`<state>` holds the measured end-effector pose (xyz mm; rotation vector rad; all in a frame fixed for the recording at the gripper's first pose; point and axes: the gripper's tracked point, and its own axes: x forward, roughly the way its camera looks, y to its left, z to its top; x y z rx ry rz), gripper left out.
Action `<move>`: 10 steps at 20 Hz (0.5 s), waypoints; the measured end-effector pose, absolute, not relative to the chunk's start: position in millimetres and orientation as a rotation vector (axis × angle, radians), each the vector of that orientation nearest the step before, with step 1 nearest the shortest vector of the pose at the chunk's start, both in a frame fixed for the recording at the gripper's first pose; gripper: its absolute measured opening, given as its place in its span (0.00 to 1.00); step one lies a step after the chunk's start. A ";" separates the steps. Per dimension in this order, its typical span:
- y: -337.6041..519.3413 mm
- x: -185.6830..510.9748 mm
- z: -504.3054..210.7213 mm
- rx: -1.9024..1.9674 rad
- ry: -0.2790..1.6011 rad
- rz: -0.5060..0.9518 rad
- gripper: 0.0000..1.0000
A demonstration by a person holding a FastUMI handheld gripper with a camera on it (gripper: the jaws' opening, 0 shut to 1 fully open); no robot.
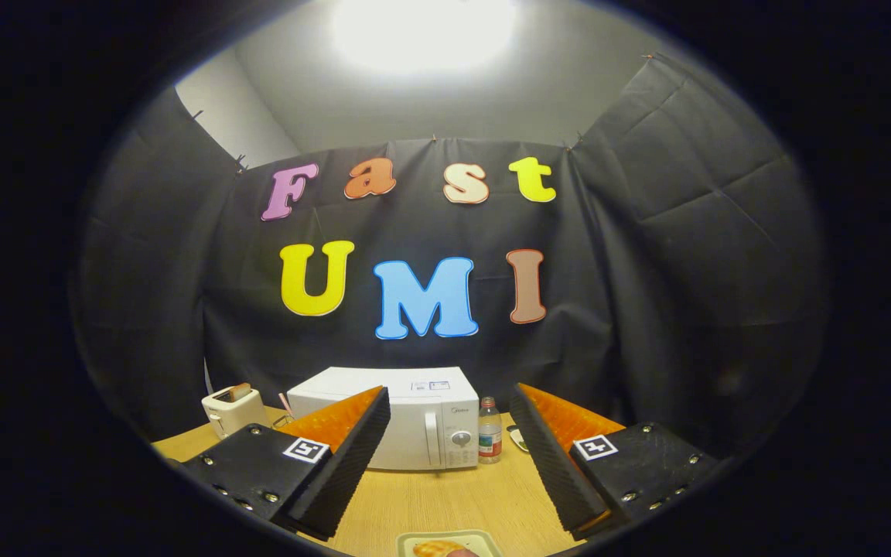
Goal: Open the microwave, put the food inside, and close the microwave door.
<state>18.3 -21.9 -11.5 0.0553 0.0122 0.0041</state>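
Observation:
A white microwave (407,422) stands at the back of the wooden table (445,503) with its door shut; its handle and dial are on its right side. My gripper (449,422) hovers above the table with its fingers wide apart and nothing between them, some way short of the microwave. Below and between the fingers, near the table's front edge, lies a pale tray (484,539) with orange-brown food (434,548) on it; only its far part shows.
A white toaster (233,410) with a slice in it stands left of the microwave. A small plastic bottle (489,439) stands just right of the microwave, with a small flat object (517,438) beside it. Black cloth walls close in the back and sides.

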 end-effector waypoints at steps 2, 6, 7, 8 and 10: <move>-21.1 24.9 -18.8 0.060 0.020 0.010 0.99; -19.5 46.2 -28.7 0.060 0.031 0.029 0.99; -18.5 53.5 -31.0 0.061 0.030 0.034 0.99; -17.3 61.4 -32.8 0.062 0.031 0.041 0.99; -14.3 77.2 -40.0 0.064 0.036 0.053 0.99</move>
